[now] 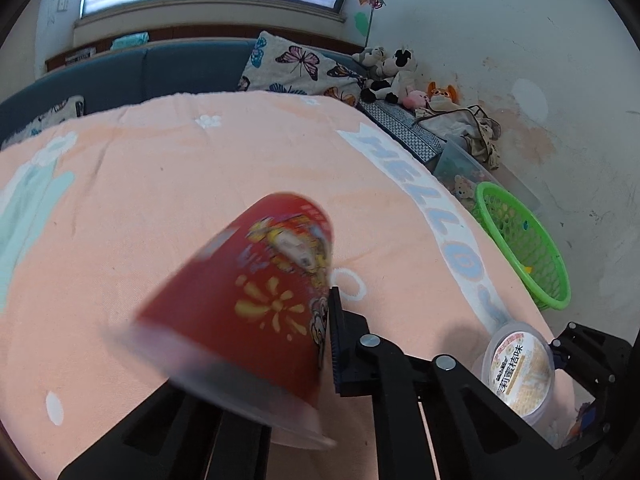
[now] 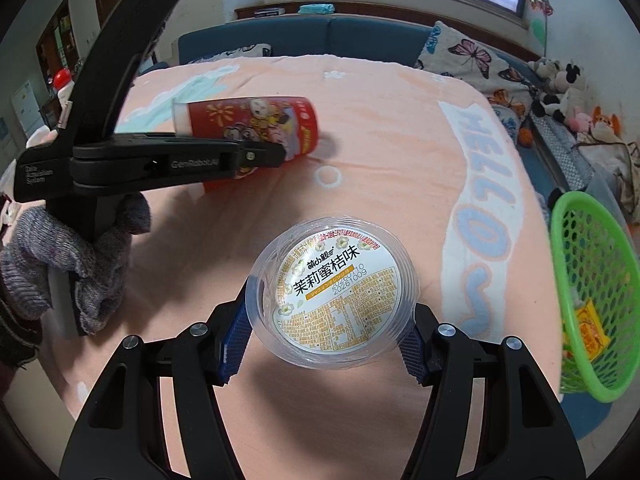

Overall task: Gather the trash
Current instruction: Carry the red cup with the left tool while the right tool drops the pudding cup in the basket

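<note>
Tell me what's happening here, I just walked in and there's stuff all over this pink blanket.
A person is clearing trash with a handheld gripper in each hand. The left gripper is clamped on a red paper cup, held tipped on its side above the blanket. The right gripper grips a clear plastic dessert cup on both sides. A green basket with a yellow wrapper inside sits off the right edge.

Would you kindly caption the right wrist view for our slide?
Right gripper clasps a clear jelly cup while left gripper holds a red paper cup; green basket waits beside.

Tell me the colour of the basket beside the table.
Bright green basket, clearest in the right wrist view.
</note>
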A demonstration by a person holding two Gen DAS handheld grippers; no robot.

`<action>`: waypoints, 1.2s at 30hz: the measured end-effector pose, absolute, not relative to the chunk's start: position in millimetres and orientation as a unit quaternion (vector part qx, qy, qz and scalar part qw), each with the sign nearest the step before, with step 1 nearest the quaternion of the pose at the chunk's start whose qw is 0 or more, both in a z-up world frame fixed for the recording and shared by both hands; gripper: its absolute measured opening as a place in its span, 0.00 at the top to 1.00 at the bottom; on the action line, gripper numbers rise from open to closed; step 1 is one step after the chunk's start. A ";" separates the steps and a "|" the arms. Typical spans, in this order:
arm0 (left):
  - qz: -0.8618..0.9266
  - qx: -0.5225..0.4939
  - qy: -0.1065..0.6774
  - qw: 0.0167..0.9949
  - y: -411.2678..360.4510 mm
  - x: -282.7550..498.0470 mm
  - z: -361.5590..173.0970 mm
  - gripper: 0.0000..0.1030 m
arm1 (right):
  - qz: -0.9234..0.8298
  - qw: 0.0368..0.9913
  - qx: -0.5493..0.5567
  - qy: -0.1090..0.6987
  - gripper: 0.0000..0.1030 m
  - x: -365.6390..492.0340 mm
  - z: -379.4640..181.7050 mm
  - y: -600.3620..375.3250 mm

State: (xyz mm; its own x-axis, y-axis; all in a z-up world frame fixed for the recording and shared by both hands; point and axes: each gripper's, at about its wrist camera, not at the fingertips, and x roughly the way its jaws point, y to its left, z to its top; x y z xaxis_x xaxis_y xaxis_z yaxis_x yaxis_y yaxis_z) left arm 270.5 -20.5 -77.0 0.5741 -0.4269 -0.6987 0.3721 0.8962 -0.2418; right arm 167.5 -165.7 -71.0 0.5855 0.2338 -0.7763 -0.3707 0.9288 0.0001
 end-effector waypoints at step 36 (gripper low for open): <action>-0.308 0.033 0.353 0.883 -170.2 220.4 6.3 0.97 | 0.009 0.919 0.007 0.394 0.39 162.9 -44.0 -389.7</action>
State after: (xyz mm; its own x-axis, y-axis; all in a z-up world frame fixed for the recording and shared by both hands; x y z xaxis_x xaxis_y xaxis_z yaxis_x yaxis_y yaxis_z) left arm 220.4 -170.2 6.3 0.5607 -0.5209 -0.6436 0.5673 0.8079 -0.1596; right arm 162.9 -389.7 -44.0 0.6895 0.0219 -0.7239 -0.0109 0.9997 0.0199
